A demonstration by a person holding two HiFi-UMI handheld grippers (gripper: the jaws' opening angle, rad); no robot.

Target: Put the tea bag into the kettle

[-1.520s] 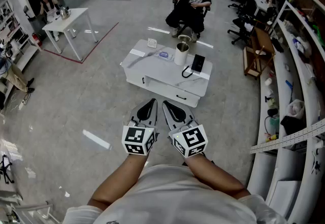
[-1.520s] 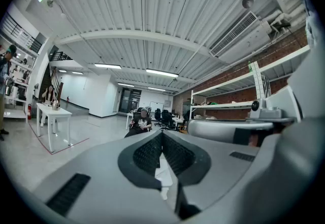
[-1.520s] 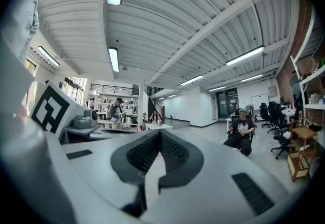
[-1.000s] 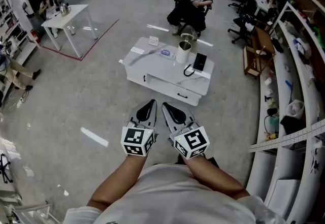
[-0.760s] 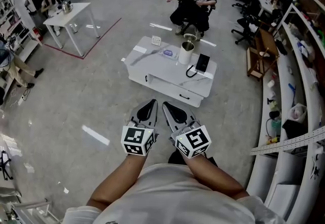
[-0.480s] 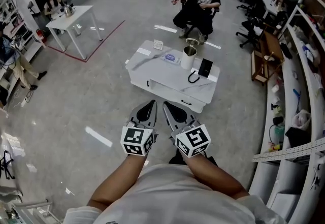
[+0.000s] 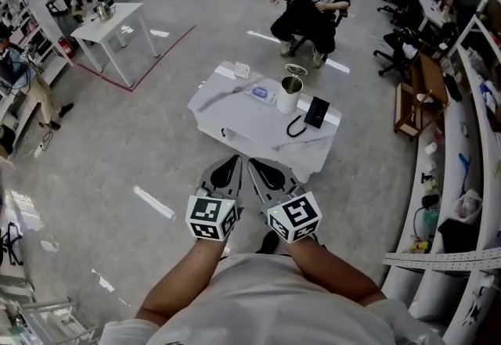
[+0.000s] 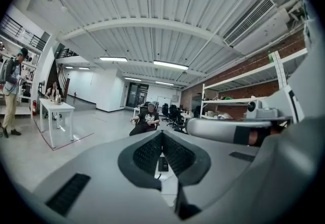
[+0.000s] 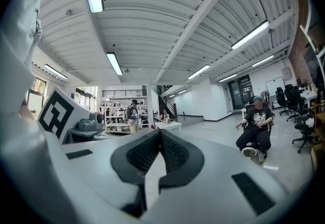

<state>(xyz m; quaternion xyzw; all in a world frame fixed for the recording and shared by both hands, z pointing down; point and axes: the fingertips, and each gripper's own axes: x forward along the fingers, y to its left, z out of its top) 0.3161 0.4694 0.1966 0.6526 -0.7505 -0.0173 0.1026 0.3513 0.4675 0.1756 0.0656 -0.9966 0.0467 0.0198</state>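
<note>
Both grippers are held side by side just short of the low white table (image 7: 249,123), pointing at it. The left gripper (image 7: 232,160) has its jaws pressed together with nothing between them, and so does the right gripper (image 7: 253,163). The metal kettle (image 7: 290,94) stands upright, lid off, towards the table's far side. A small pale packet (image 7: 257,90), perhaps the tea bag, lies flat just left of it. Beyond the table a person (image 7: 313,3) sits on a chair.
</note>
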